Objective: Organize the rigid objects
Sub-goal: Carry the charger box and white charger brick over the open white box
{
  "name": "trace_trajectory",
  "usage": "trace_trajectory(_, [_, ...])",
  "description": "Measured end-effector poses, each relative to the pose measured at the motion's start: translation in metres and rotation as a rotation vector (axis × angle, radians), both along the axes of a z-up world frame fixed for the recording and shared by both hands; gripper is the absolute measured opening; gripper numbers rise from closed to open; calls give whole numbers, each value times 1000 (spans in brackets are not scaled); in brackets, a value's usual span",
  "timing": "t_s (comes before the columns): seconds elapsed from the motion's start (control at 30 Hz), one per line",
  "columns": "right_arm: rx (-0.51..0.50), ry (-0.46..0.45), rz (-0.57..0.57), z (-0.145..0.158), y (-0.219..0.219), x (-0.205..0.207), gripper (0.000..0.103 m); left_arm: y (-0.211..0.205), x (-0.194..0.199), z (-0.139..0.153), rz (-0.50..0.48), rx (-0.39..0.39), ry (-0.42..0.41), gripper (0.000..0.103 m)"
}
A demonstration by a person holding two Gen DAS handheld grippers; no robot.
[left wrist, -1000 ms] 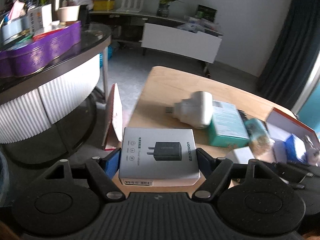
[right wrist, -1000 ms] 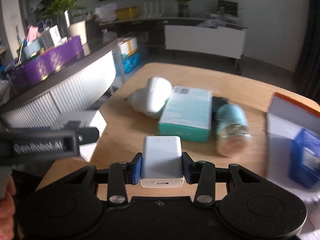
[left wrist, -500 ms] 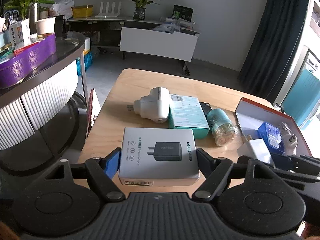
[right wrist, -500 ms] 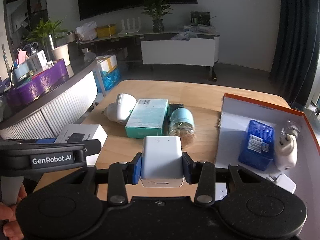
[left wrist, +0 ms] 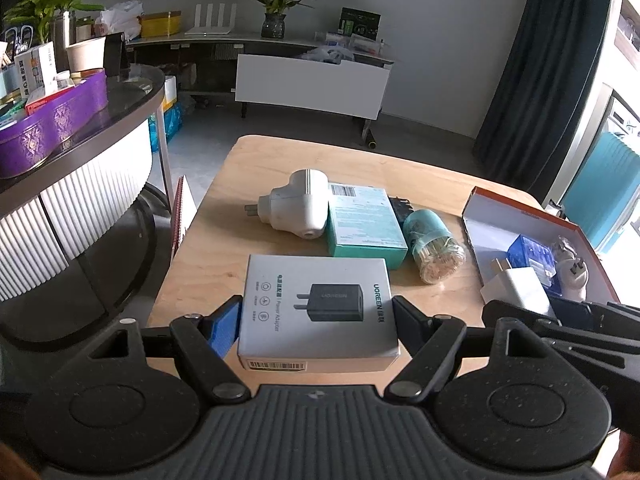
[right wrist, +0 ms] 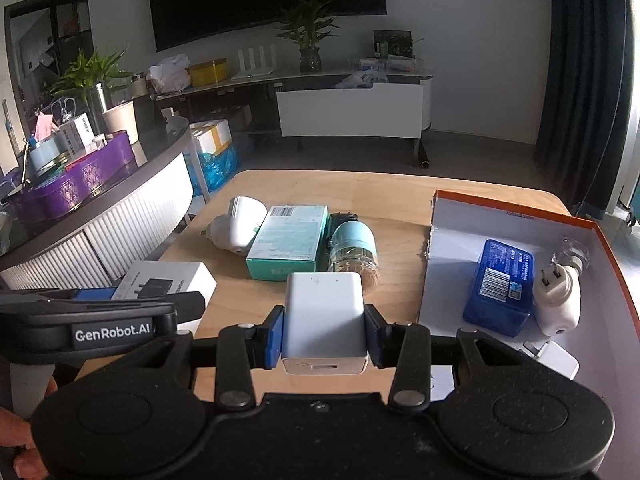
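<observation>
**Operator:** Right wrist view, nearest item first: the right gripper has its jaws clamped on the flanks of a white charger, carried above the tabletop. What is the correct procedure for this step?

**Technician:** Judged from the layout, the orange-rimmed box to the right is the collection point. It already holds a blue box and a white plug adapter. Aim for the bare floor of the box near its front left corner. Keep the charger level, clear the box wall, then lower before releasing.

**Operator:** And the left side?

**Technician:** The left gripper has its jaws closed on the grey adapter box, held over the near tabletop edge. Keep the two grippers apart; they sit close together. Place one item at a time.

**Operator:** Farther out?

**Technician:** A teal box, a toothpick jar and a white camera-like device remain mid-tabletop, side by side and touching.
</observation>
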State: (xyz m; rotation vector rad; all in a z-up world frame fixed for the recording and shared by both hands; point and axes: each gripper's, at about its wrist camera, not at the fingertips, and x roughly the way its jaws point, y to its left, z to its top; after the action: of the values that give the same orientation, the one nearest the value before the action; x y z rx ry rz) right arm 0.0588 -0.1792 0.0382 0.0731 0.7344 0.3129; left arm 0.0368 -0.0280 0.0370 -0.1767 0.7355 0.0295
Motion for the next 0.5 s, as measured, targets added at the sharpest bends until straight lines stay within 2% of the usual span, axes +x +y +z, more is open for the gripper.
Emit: trace_trajectory(0.5, [17,-17,-24,5,-12,-9,50,-14,-5,3,-26,13,-5,79])
